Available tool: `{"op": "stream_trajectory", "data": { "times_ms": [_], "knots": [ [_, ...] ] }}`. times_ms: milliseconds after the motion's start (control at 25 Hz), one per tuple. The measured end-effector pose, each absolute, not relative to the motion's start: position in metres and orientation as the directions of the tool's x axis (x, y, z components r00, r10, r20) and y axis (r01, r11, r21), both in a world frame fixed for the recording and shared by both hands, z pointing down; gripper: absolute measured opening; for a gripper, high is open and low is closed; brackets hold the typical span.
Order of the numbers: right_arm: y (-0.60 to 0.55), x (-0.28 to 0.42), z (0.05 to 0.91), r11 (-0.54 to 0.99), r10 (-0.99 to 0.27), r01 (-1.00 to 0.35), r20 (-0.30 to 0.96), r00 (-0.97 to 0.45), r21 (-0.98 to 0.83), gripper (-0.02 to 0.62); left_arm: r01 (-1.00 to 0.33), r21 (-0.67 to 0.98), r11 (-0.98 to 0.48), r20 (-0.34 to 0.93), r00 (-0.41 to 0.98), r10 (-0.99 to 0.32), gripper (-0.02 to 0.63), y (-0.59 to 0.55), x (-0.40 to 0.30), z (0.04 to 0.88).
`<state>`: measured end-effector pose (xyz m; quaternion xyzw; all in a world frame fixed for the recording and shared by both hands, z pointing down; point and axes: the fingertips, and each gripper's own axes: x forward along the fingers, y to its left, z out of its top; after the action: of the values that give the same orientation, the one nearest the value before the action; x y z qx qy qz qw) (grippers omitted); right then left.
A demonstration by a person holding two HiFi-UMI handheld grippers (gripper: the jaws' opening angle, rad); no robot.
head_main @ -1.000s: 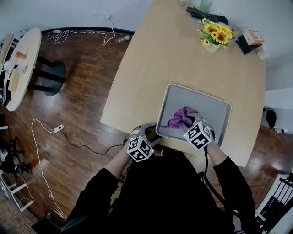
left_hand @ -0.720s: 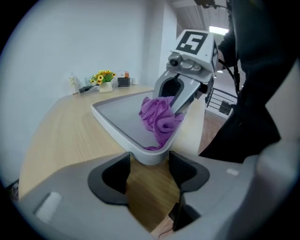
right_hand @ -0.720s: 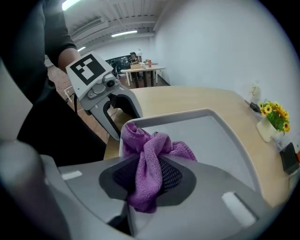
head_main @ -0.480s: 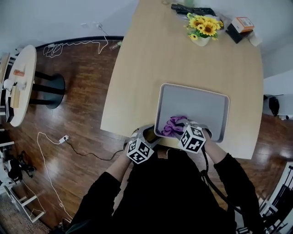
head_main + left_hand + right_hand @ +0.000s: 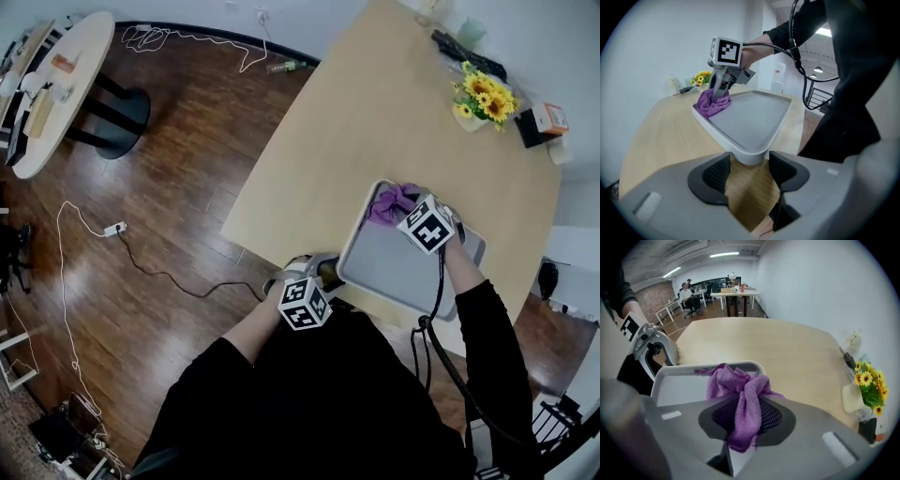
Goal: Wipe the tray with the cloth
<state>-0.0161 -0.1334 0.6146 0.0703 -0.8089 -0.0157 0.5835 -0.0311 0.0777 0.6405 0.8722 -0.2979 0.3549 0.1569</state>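
Note:
A grey tray lies near the front edge of the wooden table. My right gripper is shut on a bunched purple cloth and presses it onto the tray's far left corner. In the right gripper view the cloth hangs between the pads, over the tray's rim. My left gripper is at the tray's near left corner. In the left gripper view that rounded corner sits clamped between the jaws, and the right gripper and cloth show at the tray's far end.
A pot of sunflowers, a dark flat item and a small orange-and-white box stand at the table's far right. Below the table's left edge is wooden floor with cables and a round side table.
My right gripper has swept the cloth from the tray's near left part to its far left corner. The left gripper has stayed at the tray's near corner. The head view has shifted.

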Motion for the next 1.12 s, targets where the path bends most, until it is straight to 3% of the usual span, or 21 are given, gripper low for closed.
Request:
{"op": "stream_trajectory", "data": {
  "times_ms": [120, 320, 560, 880, 1120],
  "knots": [
    [-0.110, -0.025, 0.616, 0.983, -0.181, -0.074, 0.935, -0.304, 0.166, 0.084, -0.632, 0.061, -0.772, 0.712, 0.570, -0.410, 0.247, 0.081, -0.033, 0.642],
    [-0.004, -0.043, 0.615, 0.998, -0.052, 0.021, 0.917, -0.395, 0.066, 0.084, -0.633, 0.068, -0.771, 0.708, 0.575, -0.410, 0.247, 0.084, -0.038, 0.640],
    [0.062, -0.043, 0.614, 0.997, 0.017, 0.073, 0.896, -0.444, 0.017, 0.077, -0.637, 0.071, -0.767, 0.706, 0.575, -0.413, 0.247, 0.080, -0.041, 0.637],
    [0.030, -0.041, 0.622, 0.965, 0.161, 0.255, 0.912, -0.378, -0.065, 0.084, -0.633, 0.072, -0.771, 0.712, 0.574, -0.405, 0.247, 0.079, -0.034, 0.641],
    [-0.051, -0.060, 0.611, 0.961, 0.223, 0.242, 0.887, -0.404, -0.131, 0.087, -0.669, 0.047, -0.742, 0.739, 0.523, -0.425, 0.247, 0.079, -0.033, 0.630]
  ]
}}
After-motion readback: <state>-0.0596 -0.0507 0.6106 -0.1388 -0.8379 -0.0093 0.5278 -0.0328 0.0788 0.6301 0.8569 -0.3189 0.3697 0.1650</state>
